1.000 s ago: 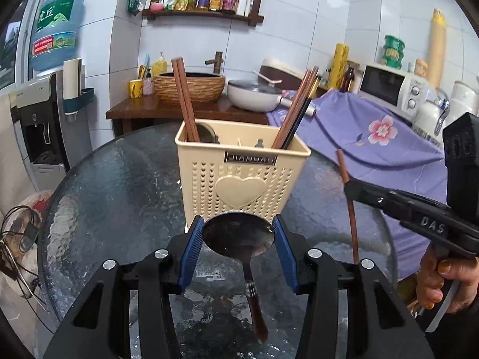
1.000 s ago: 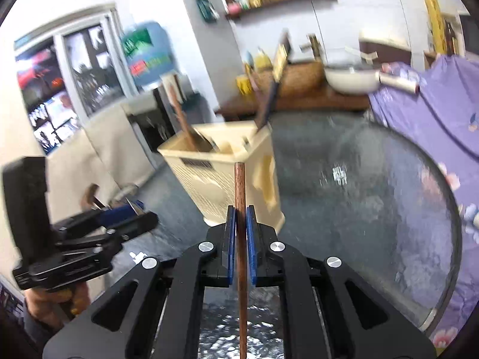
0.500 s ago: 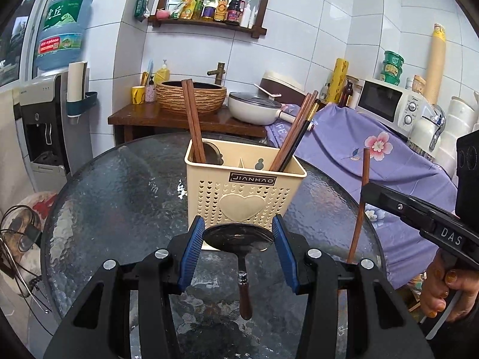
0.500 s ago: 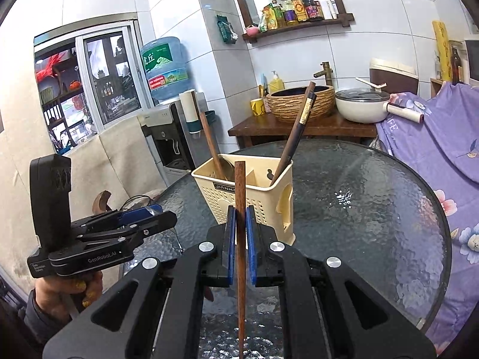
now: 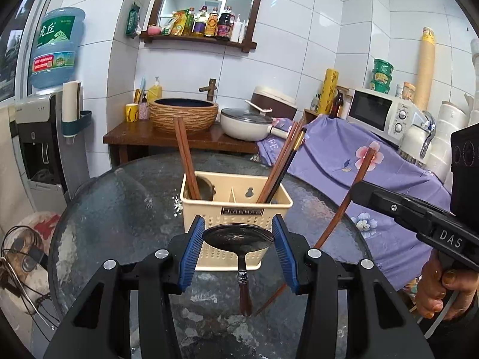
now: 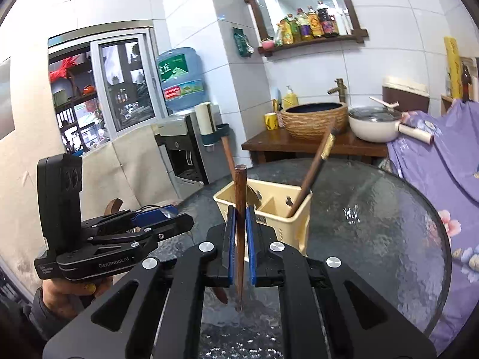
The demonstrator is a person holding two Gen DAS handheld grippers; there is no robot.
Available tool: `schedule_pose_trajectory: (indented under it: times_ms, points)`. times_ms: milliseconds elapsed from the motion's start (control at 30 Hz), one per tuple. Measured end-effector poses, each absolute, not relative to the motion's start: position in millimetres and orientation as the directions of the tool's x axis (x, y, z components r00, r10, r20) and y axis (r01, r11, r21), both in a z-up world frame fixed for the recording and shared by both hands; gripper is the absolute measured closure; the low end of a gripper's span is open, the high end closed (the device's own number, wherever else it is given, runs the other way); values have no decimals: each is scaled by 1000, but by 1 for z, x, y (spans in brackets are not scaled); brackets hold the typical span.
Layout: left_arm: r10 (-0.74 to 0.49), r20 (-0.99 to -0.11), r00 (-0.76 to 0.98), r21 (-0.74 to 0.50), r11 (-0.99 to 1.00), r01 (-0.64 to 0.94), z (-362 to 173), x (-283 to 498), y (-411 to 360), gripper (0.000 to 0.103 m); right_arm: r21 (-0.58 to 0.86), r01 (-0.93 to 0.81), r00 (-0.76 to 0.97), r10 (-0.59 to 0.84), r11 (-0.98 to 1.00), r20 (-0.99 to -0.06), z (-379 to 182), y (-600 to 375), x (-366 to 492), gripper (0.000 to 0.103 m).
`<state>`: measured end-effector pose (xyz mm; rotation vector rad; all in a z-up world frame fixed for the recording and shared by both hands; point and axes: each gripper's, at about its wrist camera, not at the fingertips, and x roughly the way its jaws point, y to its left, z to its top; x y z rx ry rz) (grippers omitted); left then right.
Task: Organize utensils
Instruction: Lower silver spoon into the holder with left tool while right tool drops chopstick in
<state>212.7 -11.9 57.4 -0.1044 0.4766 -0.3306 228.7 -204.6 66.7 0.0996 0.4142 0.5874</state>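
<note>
Pinching the spoon [image 5: 238, 237] bowl, left hand-held gripper [image 5: 238, 246] faces the caddy [image 5: 236, 206].

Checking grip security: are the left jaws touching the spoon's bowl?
Touching. The left wrist view shows both blue pads of the left gripper pressed against the spoon bowl's edges.

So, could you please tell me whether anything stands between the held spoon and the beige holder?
Nothing visible does. The spoon, in the left tool, hangs just before the holder, whose left compartment already contains chopsticks.
</note>
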Motion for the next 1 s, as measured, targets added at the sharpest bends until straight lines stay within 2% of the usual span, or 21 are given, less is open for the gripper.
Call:
schedule_pose_trajectory:
  times_ms: [233,600,767,1000]
  points:
    - [-340,-353,872,-166,940,299,105,219,-2,57,190,-556,752,587,809,-299,118,-201,240,95]
    - [-328,-297,897,-191,941,280,165,275,4,57,149,-489,837,510,859,-195,192,-204,282,95]
    - [-301,-294,907,-167,951,261,164,293,-5,57,124,-427,875,444,896,-196,188,-202,304,95]
    - [-272,-379,884,-131,962,240,116,313,-19,58,164,-395,863,426,904,-272,136,-197,327,95]
